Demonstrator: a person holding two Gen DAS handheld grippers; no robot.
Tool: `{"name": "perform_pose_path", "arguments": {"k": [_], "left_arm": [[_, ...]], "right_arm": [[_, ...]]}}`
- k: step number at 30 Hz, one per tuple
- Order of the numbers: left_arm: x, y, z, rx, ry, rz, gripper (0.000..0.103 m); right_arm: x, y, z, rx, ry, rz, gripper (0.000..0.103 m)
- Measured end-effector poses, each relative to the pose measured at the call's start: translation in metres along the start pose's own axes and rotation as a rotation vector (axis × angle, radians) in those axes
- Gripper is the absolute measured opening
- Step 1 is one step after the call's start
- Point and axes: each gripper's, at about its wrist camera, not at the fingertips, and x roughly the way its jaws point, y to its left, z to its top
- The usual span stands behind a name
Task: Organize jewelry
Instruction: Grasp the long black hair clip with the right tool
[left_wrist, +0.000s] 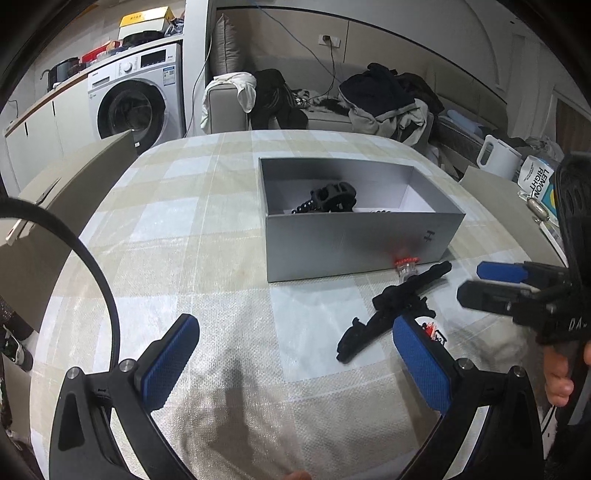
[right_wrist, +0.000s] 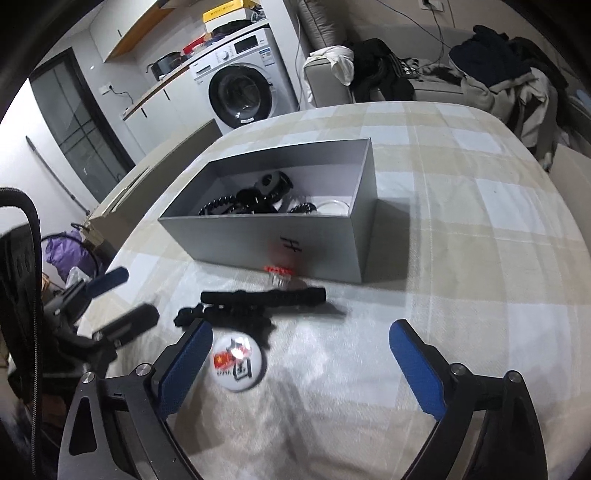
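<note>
Nearest the grey box (right_wrist: 273, 240): right gripper (right_wrist: 299, 363) spread wide, gripping nothing, round white badge (right_wrist: 236, 363) just beside its left pad. Left gripper (left_wrist: 295, 363) likewise wide and empty. Closer to box, black hair clips (right_wrist: 258, 299) on checked tablecloth (right_wrist: 461, 258). Touching box front, small red-topped piece (right_wrist: 277, 275). Inside box, black clips and coils (right_wrist: 258, 197)

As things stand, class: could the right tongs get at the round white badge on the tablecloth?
Probably yes. The right tongs stand open, and the badge lies flat by their left pad with nothing on top. The black clips lie just beyond it, not across it.
</note>
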Motion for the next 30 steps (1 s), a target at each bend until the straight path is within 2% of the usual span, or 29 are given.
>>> {"name": "perform_pose_path", "arguments": {"k": [3, 5, 8, 15, 20, 27, 30], "left_arm": [[0.002, 0.002, -0.001, -0.010, 0.008, 0.001, 0.102], [0.002, 0.004, 0.000, -0.018, 0.010, -0.002, 0.102], [0.003, 0.005, 0.001, -0.019, 0.012, -0.002, 0.102], [0.005, 0.007, 0.003, -0.025, 0.021, -0.007, 0.102], [0.009, 0.007, 0.003, -0.023, 0.032, -0.009, 0.102], [0.011, 0.005, 0.004, -0.017, 0.039, -0.018, 0.102], [0.011, 0.005, 0.005, -0.017, 0.039, -0.021, 0.102]], "right_arm": [[0.004, 0.001, 0.005, -0.005, 0.005, 0.027, 0.092], [0.008, 0.002, 0.007, -0.009, 0.018, 0.030, 0.081], [0.016, 0.003, 0.010, 0.000, 0.043, 0.058, 0.069], [0.023, 0.005, 0.013, 0.000, 0.056, 0.081, 0.066], [0.027, 0.002, 0.014, 0.000, 0.067, 0.083, 0.055], [0.026, -0.001, 0.013, 0.015, 0.066, 0.113, 0.045], [0.027, -0.005, 0.014, 0.030, 0.063, 0.115, 0.037]]}}
